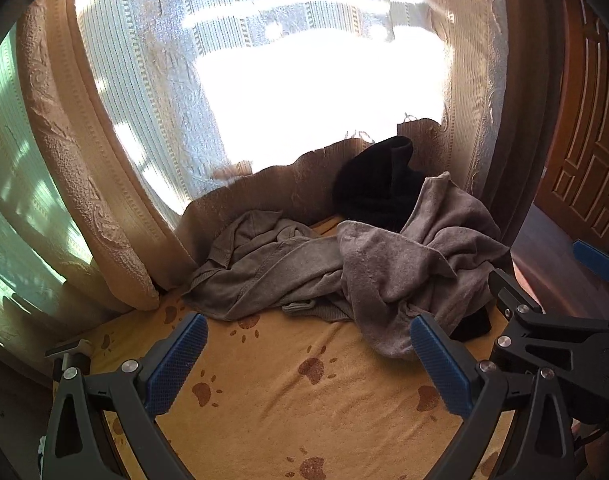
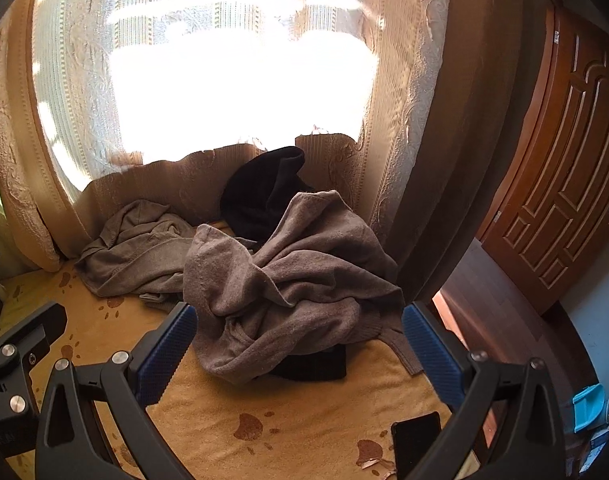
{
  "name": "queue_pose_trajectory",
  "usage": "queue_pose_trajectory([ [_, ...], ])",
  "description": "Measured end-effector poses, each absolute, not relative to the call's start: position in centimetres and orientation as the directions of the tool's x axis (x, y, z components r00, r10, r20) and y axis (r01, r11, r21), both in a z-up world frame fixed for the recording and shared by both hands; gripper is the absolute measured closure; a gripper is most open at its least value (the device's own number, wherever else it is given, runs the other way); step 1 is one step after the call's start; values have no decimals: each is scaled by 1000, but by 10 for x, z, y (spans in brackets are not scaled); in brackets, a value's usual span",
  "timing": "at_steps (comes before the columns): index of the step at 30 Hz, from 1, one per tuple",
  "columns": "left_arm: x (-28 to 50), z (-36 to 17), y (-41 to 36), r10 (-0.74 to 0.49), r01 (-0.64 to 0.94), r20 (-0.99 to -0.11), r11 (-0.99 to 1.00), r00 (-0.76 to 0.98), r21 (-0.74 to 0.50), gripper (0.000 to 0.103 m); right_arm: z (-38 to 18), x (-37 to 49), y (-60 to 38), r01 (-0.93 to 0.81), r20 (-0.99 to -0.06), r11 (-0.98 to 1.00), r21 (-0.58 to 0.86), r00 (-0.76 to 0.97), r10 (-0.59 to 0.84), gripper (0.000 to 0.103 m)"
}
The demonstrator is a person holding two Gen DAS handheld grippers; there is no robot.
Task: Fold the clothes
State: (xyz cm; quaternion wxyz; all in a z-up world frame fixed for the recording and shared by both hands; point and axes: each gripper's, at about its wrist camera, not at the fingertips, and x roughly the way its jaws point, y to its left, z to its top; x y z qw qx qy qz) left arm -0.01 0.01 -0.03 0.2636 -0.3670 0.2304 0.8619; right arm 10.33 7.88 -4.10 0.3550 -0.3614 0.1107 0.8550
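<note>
1. Sunlit patterned curtain [image 2: 232,60] fills the background, hem bunched down onto the bed.
2. Orange blanket [image 1: 304,408] with brown paw prints covers the bed.
3. Grey-brown garment [image 2: 288,280] sits crumpled in a heap mid-blanket, against a flatter second grey garment [image 2: 140,256] to its left.
4. Black garment [image 2: 260,192] is propped against the curtain behind the heap; another dark piece [image 2: 316,366] peeks from under it.
5. Right gripper [image 2: 300,354] hovers at the heap's near edge, jaws spread wide, nothing held.
6. Left gripper [image 1: 308,364] hangs over bare blanket, jaws parted, empty.
7. Black phone [image 2: 416,446] lies near the blanket's right edge.
</note>
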Motion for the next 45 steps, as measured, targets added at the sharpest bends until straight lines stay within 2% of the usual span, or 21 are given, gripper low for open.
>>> queue_pose_trajectory([
  [6, -6, -19, 7, 243, -606, -773, -765, -586, 219, 0, -54, 96, 98, -651, -715, -757, -48, -507, 482, 0],
  [20, -20, -65, -2, 166, -564, -805, -791, -569, 235, 0, -98, 83, 123, -651, -796, -758, -45, -435, 421, 0],
  [26, -24, -62, -4, 203, -577, -814, -795, -544, 187, 0, -107, 81, 124, -650, -802, -759, -40, -432, 412, 0],
  [36, -26, -52, -3, 266, -602, -822, -790, -504, 114, 0, -91, 76, 115, -639, -778, -767, -56, -454, 435, 0],
  [45, -21, -57, -19, 260, -578, -825, -810, -503, 97, 0, -97, 77, 112, -632, -786, -772, -65, -445, 430, 0],
])
